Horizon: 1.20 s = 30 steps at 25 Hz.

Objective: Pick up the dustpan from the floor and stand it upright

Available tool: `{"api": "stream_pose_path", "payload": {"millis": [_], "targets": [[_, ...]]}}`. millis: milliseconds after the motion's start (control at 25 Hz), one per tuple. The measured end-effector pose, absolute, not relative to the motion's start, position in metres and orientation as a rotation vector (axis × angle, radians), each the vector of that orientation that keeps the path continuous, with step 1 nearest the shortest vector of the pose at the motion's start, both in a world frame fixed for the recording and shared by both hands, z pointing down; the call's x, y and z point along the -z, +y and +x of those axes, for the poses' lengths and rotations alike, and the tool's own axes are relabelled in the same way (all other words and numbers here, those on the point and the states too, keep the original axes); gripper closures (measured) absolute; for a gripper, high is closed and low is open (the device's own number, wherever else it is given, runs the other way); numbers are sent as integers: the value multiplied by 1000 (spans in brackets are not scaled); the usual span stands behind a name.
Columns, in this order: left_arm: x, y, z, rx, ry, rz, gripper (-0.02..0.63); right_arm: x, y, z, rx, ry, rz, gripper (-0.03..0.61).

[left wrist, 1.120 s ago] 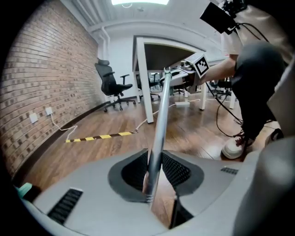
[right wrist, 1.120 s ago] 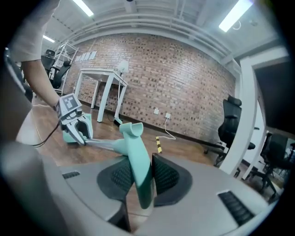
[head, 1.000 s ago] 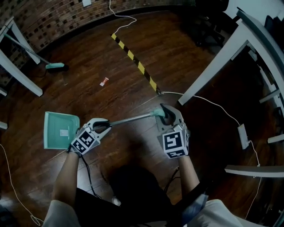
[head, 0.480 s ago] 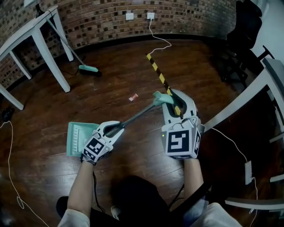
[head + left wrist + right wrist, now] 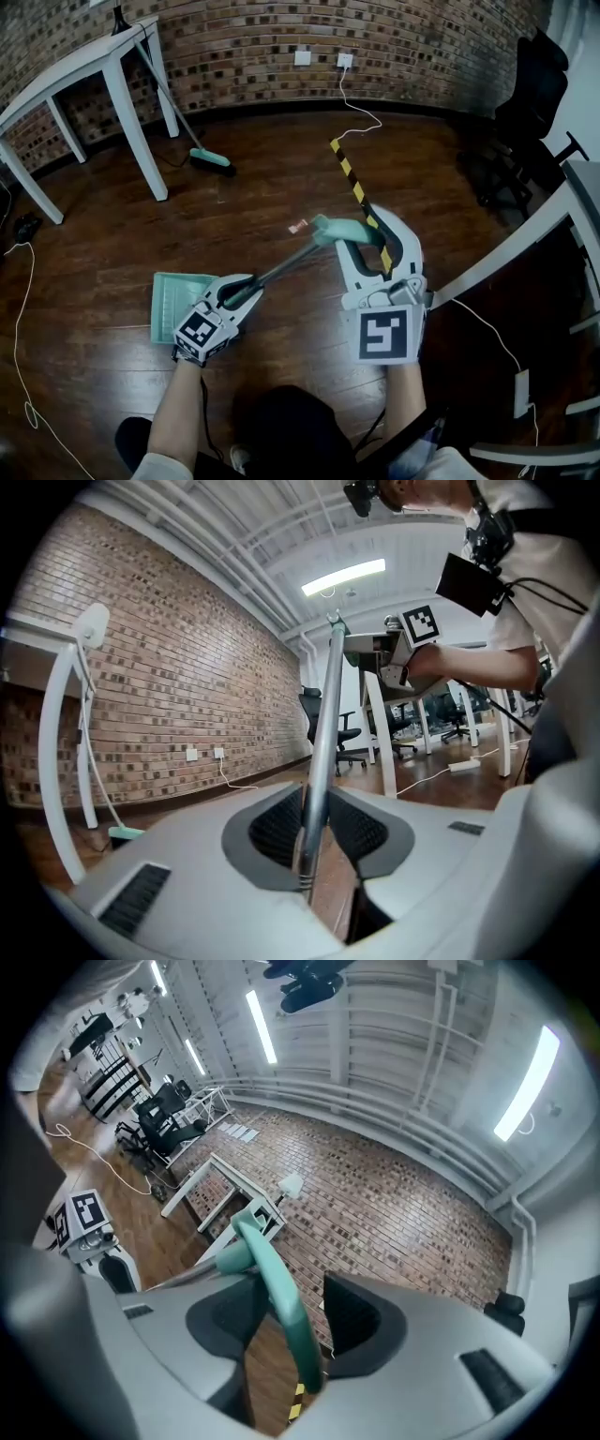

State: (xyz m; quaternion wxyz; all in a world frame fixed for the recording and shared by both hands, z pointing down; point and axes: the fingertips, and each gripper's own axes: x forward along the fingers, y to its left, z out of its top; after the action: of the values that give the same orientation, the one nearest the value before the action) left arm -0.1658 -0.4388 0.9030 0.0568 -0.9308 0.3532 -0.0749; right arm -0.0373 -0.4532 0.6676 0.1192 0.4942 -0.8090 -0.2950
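The teal dustpan (image 5: 178, 300) rests on the wooden floor, and its metal shaft (image 5: 286, 265) slants up to the right to a teal handle grip (image 5: 342, 230). My left gripper (image 5: 239, 292) is shut on the shaft just above the pan; in the left gripper view the shaft (image 5: 319, 761) runs up between the pads. My right gripper (image 5: 370, 239) has the teal grip (image 5: 277, 1297) between its jaws. Those jaws are opening: the grip lies against one pad with a gap at the other.
A broom (image 5: 211, 159) leans on a white table (image 5: 94, 56) by the brick wall. A black-and-yellow strip (image 5: 352, 178) crosses the floor ahead. A black chair (image 5: 534, 103), white table legs (image 5: 506, 258), cables (image 5: 23, 309) and a power strip (image 5: 521, 394) lie around.
Both grippers rose with the dustpan's handle, whose grip end now stands higher. The right jaws have spread off the teal grip. The head view tilted up toward the wall.
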Motion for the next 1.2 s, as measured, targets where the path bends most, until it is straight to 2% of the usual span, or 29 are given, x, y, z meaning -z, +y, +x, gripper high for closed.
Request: {"api": "stream_pose_path", "payload": {"millis": [320,640,760,1040,1200], "targets": [[-885,-457,-182,28,1184,-2849,508,-658,-444,-11,738,-2465,1531,391],[-882,-440,-188,-80,1143,-2897,507,-724,-454,-30,487,-2563,1486,391],[-880,-435,-208,-98,1183,-2876,468,-744,-455,-44,451,-2580,1450,391],[-863,-423,-259,-197,1366,-2776,449,-765,-460,-63,354,-2633,1441,391],[-854,-420,-268,-127,1375,-2717,443,-774,-461,-71,327,-2688,1450,391]]}}
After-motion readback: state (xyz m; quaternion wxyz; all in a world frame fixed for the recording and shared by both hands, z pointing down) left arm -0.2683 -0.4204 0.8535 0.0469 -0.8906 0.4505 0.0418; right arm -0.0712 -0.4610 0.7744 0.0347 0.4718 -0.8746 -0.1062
